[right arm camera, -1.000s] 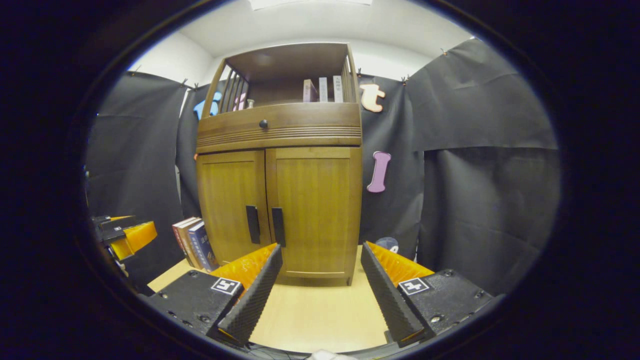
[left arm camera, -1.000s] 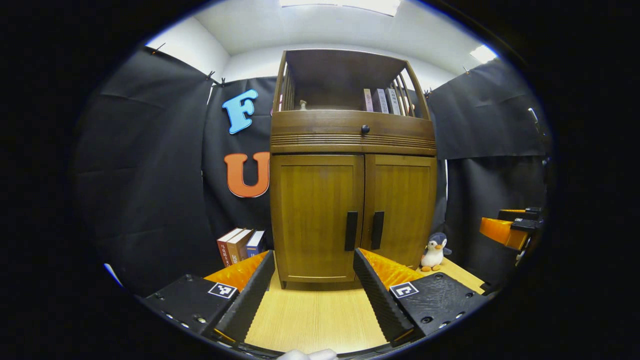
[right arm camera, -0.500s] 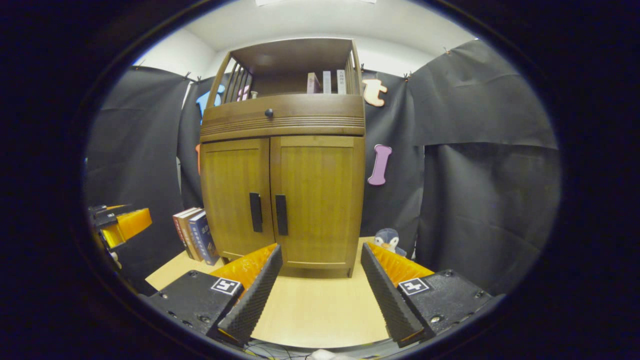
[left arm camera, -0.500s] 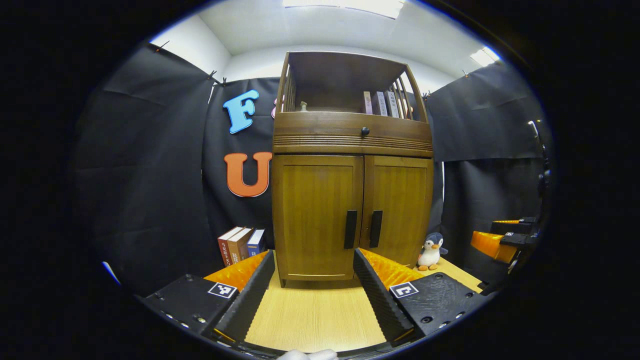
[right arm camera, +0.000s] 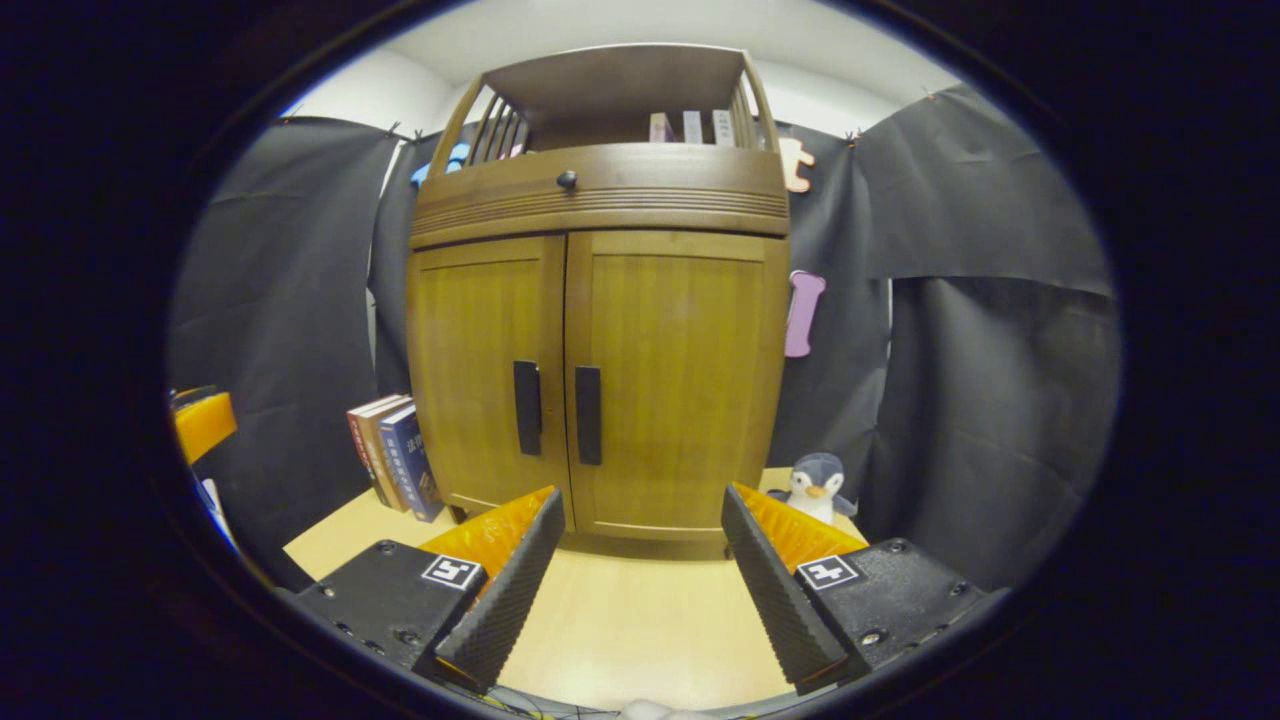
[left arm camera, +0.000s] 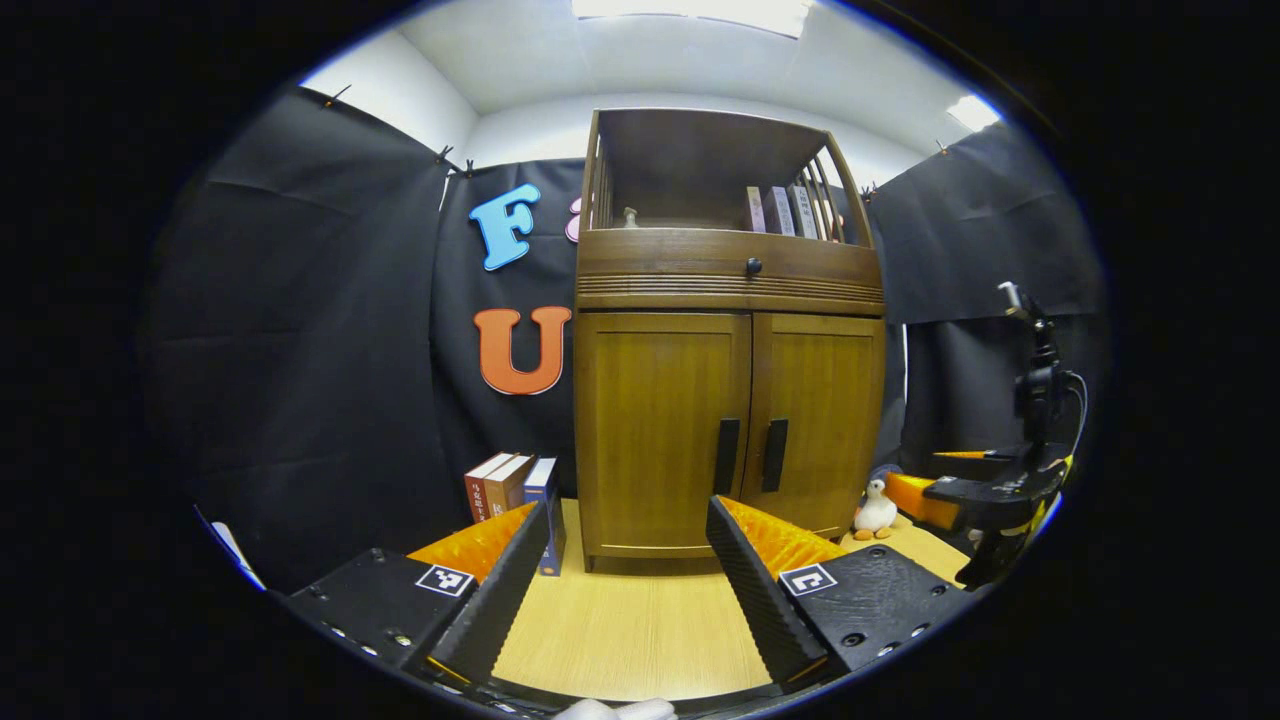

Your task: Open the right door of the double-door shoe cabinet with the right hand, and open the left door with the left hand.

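A brown wooden shoe cabinet [left arm camera: 728, 300] [right arm camera: 600, 200] stands on a pale wooden table, both doors closed. The left door [left arm camera: 660, 430] [right arm camera: 485, 370] and the right door [left arm camera: 820, 420] [right arm camera: 675, 370] each carry a dark vertical handle, the left handle [left arm camera: 727, 456] [right arm camera: 526, 393] close beside the right handle [left arm camera: 775, 454] [right arm camera: 588, 414]. My left gripper [left arm camera: 625, 520] is open over the table, short of the cabinet. My right gripper [right arm camera: 640, 505] is open too, low in front of the right door. In the left gripper view the right gripper [left arm camera: 960, 488] shows far right.
Several books [left arm camera: 510, 490] [right arm camera: 390, 455] stand left of the cabinet. A small penguin toy [left arm camera: 877, 508] [right arm camera: 817, 487] sits to its right. The cabinet's top shelf holds more books [left arm camera: 780, 210]. A drawer knob [left arm camera: 753, 266] [right arm camera: 567, 180] sits above the doors.
My right gripper has moved closer to the cabinet, which looks bigger in its view. My left gripper has shifted left, so the cabinet sits further right in its view.
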`<state>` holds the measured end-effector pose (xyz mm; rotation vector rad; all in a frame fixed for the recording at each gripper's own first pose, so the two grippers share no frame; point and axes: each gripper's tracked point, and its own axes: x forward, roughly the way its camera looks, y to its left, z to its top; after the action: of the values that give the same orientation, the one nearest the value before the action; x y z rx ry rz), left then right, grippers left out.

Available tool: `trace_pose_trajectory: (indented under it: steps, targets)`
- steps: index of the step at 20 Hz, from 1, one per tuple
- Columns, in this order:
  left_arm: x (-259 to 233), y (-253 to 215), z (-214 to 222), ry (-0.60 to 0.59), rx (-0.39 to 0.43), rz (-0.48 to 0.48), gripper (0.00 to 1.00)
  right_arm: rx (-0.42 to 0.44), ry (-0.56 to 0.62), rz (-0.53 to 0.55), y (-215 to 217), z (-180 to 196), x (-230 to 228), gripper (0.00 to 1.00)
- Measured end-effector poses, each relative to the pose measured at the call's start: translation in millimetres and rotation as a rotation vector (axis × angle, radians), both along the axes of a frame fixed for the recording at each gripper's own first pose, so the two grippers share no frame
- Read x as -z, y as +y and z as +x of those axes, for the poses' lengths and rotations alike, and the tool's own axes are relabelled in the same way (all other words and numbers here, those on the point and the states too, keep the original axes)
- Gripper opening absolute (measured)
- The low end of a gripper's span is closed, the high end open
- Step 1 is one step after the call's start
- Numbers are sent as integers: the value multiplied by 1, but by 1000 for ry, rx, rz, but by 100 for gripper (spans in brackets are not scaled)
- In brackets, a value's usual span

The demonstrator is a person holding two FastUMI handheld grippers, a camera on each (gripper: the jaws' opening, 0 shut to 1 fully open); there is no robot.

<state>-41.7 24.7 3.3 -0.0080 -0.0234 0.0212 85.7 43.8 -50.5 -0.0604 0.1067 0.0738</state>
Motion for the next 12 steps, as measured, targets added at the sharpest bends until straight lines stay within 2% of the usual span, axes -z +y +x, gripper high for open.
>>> trace_pose_trajectory:
  steps: [12]
  targets:
    - [2, 18, 11, 39, -128, -1, 95, -57, 37, 43, 36, 157, -1, 100]
